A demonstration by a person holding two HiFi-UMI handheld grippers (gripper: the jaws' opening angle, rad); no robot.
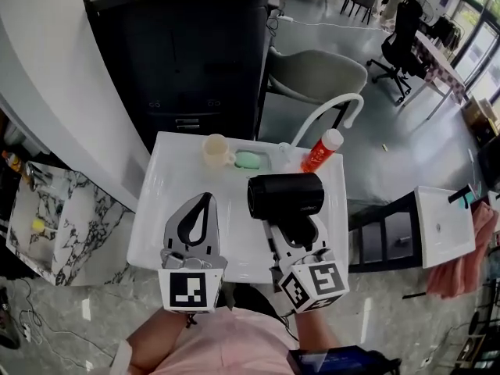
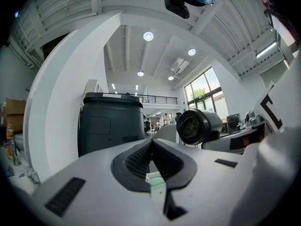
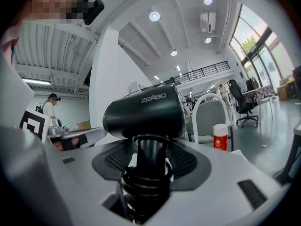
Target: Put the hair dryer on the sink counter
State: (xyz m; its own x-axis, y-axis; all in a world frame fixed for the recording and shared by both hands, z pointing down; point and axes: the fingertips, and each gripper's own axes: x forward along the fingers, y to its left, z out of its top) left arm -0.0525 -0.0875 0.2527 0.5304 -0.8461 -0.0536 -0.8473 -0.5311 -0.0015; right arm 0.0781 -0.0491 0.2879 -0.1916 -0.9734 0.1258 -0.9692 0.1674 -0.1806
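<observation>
A black hair dryer (image 1: 285, 196) is held over the white sink counter (image 1: 156, 233), barrel lying crosswise with its handle pointing toward me. My right gripper (image 1: 295, 229) is shut on that handle (image 3: 149, 161), with the coiled cord bunched at the base of the jaws. Whether the dryer touches the counter I cannot tell. My left gripper (image 1: 197, 213) hovers over the counter's left half, jaws together with nothing between them (image 2: 151, 145). In the left gripper view the hair dryer (image 2: 197, 125) appears to the right, rear grille facing the camera.
At the counter's back stand a cream cup (image 1: 216, 151), a green soap (image 1: 250, 160), a red bottle with a white cap (image 1: 322, 151) and a white arched faucet (image 1: 328, 108). A black cabinet (image 1: 187, 53) and a grey chair (image 1: 316, 73) are behind. A marble surface (image 1: 55, 209) lies left.
</observation>
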